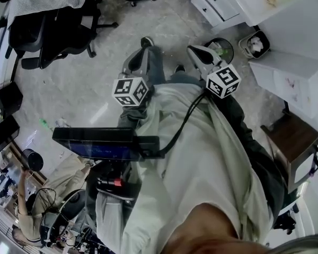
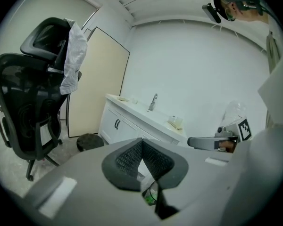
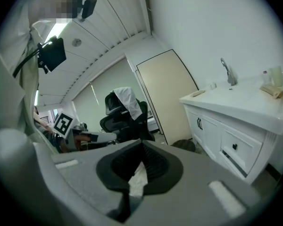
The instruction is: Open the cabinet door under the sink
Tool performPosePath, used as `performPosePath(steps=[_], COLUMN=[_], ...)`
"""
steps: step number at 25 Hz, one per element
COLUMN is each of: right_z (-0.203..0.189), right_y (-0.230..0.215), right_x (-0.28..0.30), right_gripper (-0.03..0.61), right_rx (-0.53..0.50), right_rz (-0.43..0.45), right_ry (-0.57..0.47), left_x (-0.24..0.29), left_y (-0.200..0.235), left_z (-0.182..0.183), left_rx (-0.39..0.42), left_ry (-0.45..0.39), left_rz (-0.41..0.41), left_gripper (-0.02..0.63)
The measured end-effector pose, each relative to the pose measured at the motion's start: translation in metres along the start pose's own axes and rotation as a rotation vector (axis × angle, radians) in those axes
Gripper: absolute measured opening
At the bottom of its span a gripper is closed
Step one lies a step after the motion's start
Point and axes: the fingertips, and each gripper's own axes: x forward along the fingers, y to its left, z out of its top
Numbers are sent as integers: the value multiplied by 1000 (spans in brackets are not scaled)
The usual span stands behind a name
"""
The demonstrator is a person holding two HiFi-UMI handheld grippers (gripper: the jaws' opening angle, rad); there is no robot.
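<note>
The white cabinet point(image 3: 212, 131) under the sink's faucet point(image 3: 228, 72) stands at 3 o'clock in the right gripper view, its doors closed. Two dark handles point(image 3: 198, 123) sit side by side on them, and one knob point(image 3: 235, 146) marks a drawer beside them. A dark round thing point(image 3: 184, 145) lies on the floor by the cabinet's far end, with a beige door point(image 3: 167, 98) behind it. At 12 o'clock above the jaws, one black office chair point(image 3: 125, 121) carries one striped shirt point(image 3: 127, 100). Both grippers are well apart from the cabinet. The left gripper point(image 2: 141, 144) has its jaws pressed together on nothing, and so does the right gripper point(image 3: 141, 150).
</note>
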Motion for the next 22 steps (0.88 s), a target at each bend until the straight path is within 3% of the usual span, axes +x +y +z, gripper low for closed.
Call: performPosePath(steps=[4, 8, 13, 17, 22], right_z=[6, 15, 43, 67, 85], right_y=[3, -18, -51, -80, -96], right_x=[17, 49, 106, 161, 213], right_gripper=[-2, -2, -2, -2, -2], right_rx=[-170, -215, -48, 73, 56], right_rz=[22, -48, -104, -201, -293], right_ry=[53, 67, 1, -52, -41], left_x=[28, 63, 105, 132, 158], left_y=[13, 36, 76, 118, 156], left_z=[6, 25, 59, 85, 105], left_rx=[0, -2, 6, -2, -6], left_ry=[21, 34, 57, 97, 135], left_rz=[-31, -79, -146, -200, -283], left_gripper=[6, 6, 6, 6, 6])
